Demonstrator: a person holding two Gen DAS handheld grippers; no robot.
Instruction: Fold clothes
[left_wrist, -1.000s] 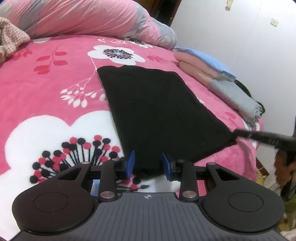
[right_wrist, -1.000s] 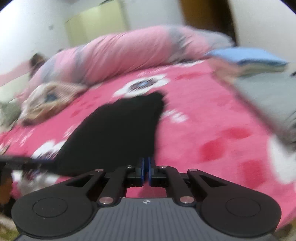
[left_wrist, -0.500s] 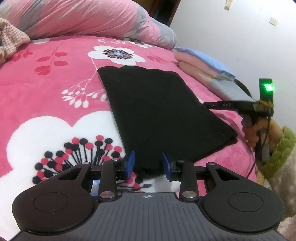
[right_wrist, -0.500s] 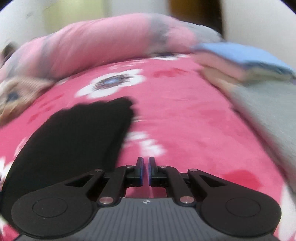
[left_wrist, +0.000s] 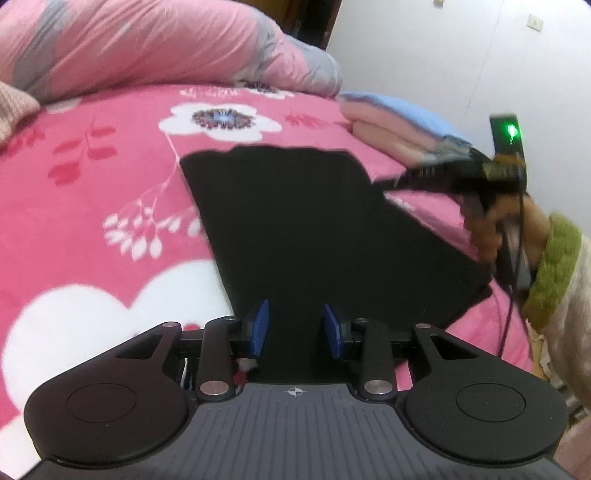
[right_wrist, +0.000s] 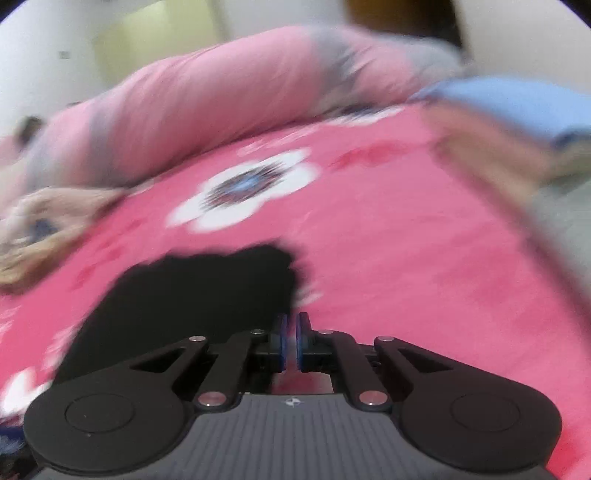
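Note:
A black garment (left_wrist: 314, 229) lies flat as a folded rectangle on the pink flowered bedspread (left_wrist: 92, 177). My left gripper (left_wrist: 294, 326) hovers open over its near edge, nothing between the blue pads. My right gripper (left_wrist: 391, 182), held by a hand in a green cuff, reaches over the garment's right edge near the far corner. In the blurred right wrist view, the right gripper (right_wrist: 291, 341) is shut with nothing in it, and the black garment (right_wrist: 192, 291) lies just left of its tips.
A rolled pink and grey duvet (left_wrist: 155, 44) lies across the back of the bed. A stack of folded clothes (left_wrist: 399, 125), blue, pink and grey, sits at the right edge. A beige knit item (left_wrist: 14, 107) lies at far left. White wall (left_wrist: 461, 55) stands to the right.
The right gripper has swept from the garment's near right corner up along its right edge toward the far corner. The left gripper has moved forward over the near edge, still open.

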